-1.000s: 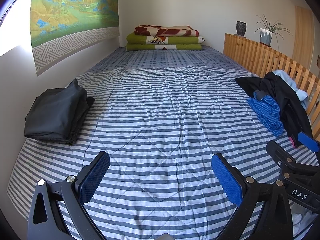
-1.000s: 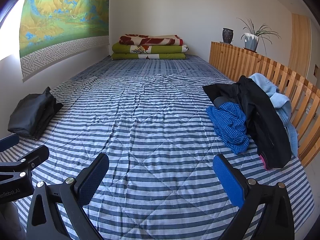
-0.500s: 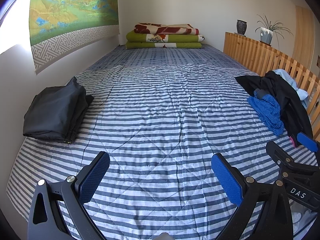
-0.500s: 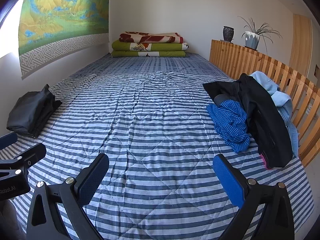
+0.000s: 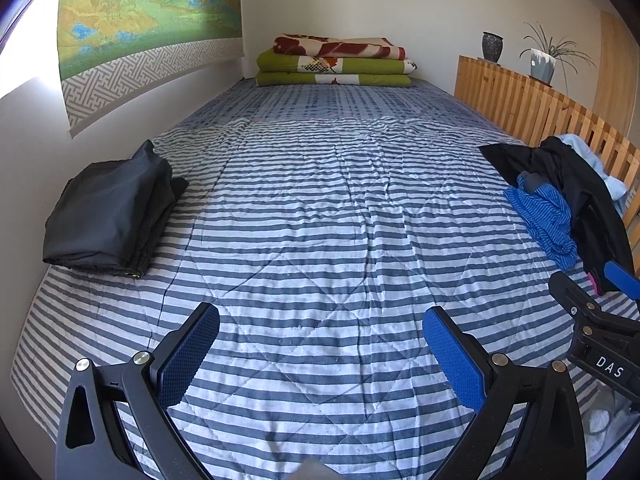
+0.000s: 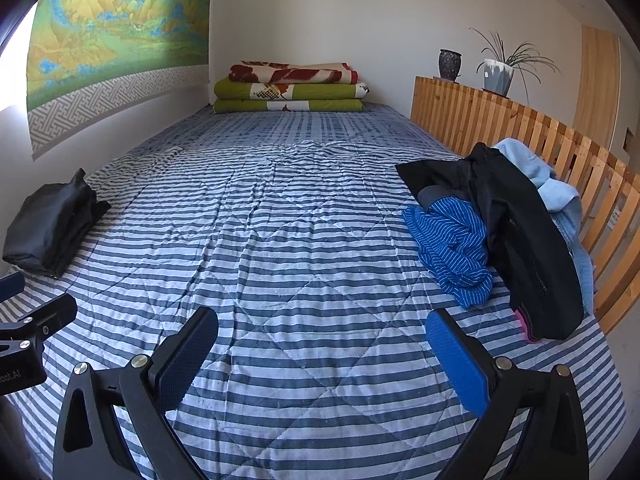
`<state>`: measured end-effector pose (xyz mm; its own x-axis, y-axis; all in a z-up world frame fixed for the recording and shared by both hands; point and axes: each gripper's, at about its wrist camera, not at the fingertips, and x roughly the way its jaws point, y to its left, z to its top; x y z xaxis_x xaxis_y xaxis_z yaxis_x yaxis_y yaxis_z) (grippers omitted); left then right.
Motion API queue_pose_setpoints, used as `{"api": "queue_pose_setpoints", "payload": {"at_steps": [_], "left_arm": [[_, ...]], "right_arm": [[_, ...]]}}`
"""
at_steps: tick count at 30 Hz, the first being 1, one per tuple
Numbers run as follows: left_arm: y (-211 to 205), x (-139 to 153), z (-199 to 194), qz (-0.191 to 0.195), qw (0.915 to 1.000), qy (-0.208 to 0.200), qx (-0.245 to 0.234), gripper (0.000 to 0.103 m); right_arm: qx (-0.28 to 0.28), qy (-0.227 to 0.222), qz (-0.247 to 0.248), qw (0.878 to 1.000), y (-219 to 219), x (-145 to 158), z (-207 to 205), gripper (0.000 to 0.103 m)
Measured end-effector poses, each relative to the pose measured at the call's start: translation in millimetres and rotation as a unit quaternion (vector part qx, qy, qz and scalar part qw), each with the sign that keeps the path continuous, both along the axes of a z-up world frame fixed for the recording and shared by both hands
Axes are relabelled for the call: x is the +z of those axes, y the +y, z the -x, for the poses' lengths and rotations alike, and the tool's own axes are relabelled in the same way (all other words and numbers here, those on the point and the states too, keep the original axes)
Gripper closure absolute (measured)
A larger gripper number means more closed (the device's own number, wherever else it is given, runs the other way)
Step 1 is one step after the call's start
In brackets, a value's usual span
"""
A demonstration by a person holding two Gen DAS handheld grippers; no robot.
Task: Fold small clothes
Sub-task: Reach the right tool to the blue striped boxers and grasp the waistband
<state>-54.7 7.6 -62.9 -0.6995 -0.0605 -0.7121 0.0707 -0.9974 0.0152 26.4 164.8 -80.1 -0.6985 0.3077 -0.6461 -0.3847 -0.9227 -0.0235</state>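
While both claws hover low over its near end, a long bed point(image 5: 320, 208) covered in a blue-and-white striped quilt fills most of each view, running away to a pale far wall. On the left wall hangs a big landscape scroll point(image 5: 148, 20) in green, yellow and blue with a grey patterned border. A wooden slatted rail point(image 6: 520, 136) runs along the bed's right side, with a dark vase point(image 6: 450, 64) and a potted plant point(image 6: 500, 70) standing on its top. At the far end of the bed sits a stack of folded blankets point(image 5: 334, 62), two green ones under a red-and-cream one. The unfolded clothes lie in a heap at the right edge against the rail: a black garment point(image 6: 516, 240) draped on top, a pale blue garment point(image 6: 548, 184) behind it, and a crumpled blue striped garment point(image 6: 452, 248) on its left side. Across the bed, against the left wall, rests a neatly folded dark garment point(image 5: 108, 216), well apart from the heap. The left claw point(image 5: 320, 356) is spread wide with nothing between its blue pads, and bare quilt shows beneath. The right claw point(image 6: 320, 360) is likewise spread wide and holds nothing, its right finger near the heap but not touching it.
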Motion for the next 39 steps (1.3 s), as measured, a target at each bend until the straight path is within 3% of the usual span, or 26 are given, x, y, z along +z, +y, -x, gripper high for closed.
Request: {"api": "queue_pose_setpoints", "payload": {"at_steps": [5, 12, 15, 24, 36, 37, 39], "left_arm": [[1, -6, 5, -0.001, 1.0, -0.004, -0.004, 0.0], [-3, -9, 10, -0.011, 0.9999, -0.009, -0.004, 0.0], [-5, -10, 11, -0.011, 0.9999, -0.007, 0.0, 0.0], [-14, -16, 21, -0.009, 0.9997, -0.01, 0.022, 0.0], [-25, -26, 38, -0.005, 0.9992, -0.02, 0.033, 0.0], [-27, -26, 38, -0.003, 0.9992, -0.02, 0.034, 0.0], [-32, -27, 38, 0.0, 0.9991, -0.019, 0.038, 0.0]], "right_arm": [[-0.027, -0.014, 0.013, 0.999, 35, -9, 11, 0.012], [-0.074, -0.04, 0.043, 0.996, 95, -24, 27, 0.017], [-0.086, -0.061, 0.048, 0.993, 115, -33, 37, 0.027], [-0.104, -0.09, 0.001, 0.99, 165, -40, 89, 0.027], [-0.137, -0.152, 0.02, 0.979, 242, -63, 152, 0.027], [-0.139, -0.158, 0.016, 0.978, 246, -66, 156, 0.029], [-0.14, -0.177, 0.007, 0.974, 250, -72, 164, 0.04]]}}
